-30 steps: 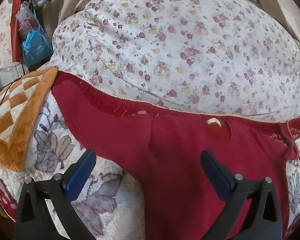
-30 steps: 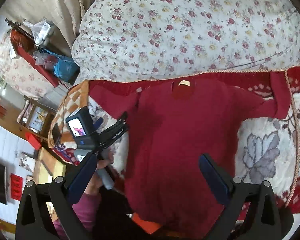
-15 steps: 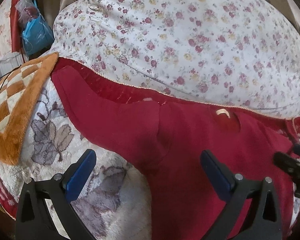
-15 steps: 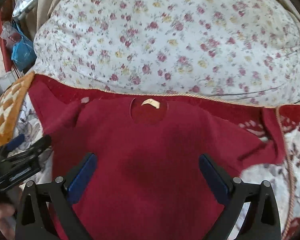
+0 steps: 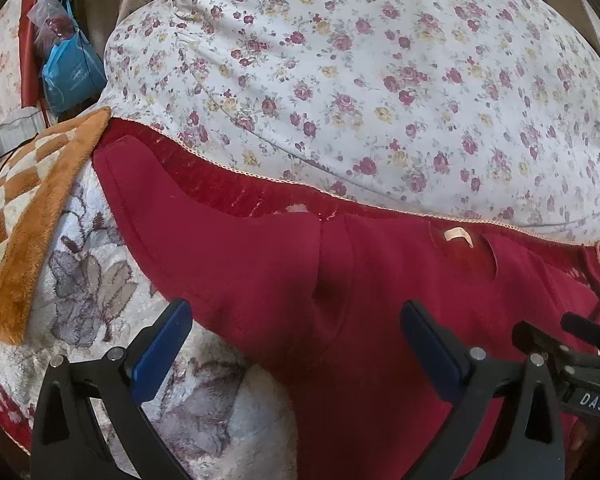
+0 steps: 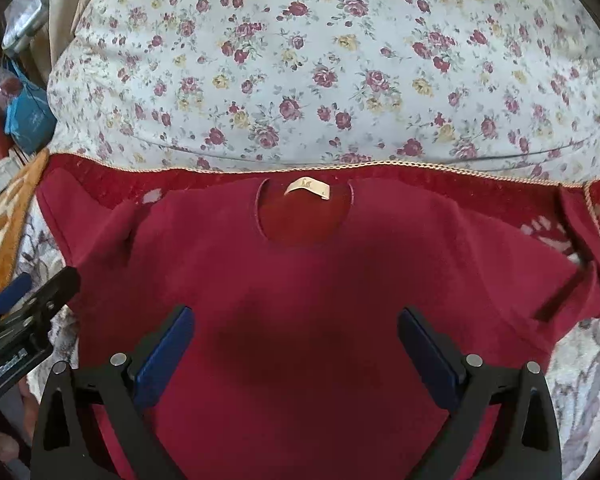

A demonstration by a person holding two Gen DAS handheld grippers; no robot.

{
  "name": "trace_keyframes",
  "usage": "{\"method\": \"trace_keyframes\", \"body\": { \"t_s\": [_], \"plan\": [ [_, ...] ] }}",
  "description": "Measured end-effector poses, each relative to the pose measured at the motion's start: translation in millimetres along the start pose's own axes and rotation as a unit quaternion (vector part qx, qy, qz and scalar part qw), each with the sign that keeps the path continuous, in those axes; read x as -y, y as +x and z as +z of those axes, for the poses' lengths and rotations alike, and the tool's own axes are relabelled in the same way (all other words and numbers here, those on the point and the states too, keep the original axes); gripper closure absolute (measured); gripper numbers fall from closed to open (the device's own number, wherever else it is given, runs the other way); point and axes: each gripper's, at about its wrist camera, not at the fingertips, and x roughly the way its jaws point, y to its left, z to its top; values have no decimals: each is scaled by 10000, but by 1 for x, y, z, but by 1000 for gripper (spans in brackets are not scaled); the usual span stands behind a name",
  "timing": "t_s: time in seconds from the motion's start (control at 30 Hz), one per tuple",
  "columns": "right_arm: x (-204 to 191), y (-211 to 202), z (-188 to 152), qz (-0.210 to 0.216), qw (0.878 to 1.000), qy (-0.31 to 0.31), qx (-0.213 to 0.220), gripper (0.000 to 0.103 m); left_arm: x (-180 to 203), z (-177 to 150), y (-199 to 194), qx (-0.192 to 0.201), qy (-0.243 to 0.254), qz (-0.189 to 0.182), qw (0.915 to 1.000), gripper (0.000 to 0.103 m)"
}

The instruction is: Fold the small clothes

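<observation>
Right wrist view: nearest the lens, the right gripper (image 6: 294,354) hangs with its 2 blue-padded jaws spread wide over the chest of a dark red sweater (image 6: 300,292), grasping nothing. The sweater lies flat, front up, on a grey-and-white leaf-patterned blanket (image 6: 580,400), neckline and cream label (image 6: 307,188) farthest, both sleeves spread sideways. The left gripper (image 5: 296,354) is likewise released above the sweater's left armpit, and beyond it rise an orange checked rug (image 5: 20,216) and a big floral duvet (image 6: 320,72).
</observation>
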Motion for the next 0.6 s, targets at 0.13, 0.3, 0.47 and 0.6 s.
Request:
{"method": "trace_keyframes", "body": {
  "t_s": [0.13, 0.3, 0.47, 0.6],
  "plan": [
    [2, 1, 3, -53, 10000, -33, -39, 0, 1, 1, 1, 42, 66, 38, 10000, 0],
    [1, 6, 1, 39, 9999, -41, -150, 0, 3, 1, 4, 25, 83, 52, 9999, 0],
    [1, 8, -1, -151, 9998, -31, -143, 0, 2, -1, 4, 30, 64, 61, 10000, 0],
    [3, 8, 0, -192, 9997, 23, -135, 0, 0, -2, 4, 32, 30, 68, 10000, 0]
  ]
}}
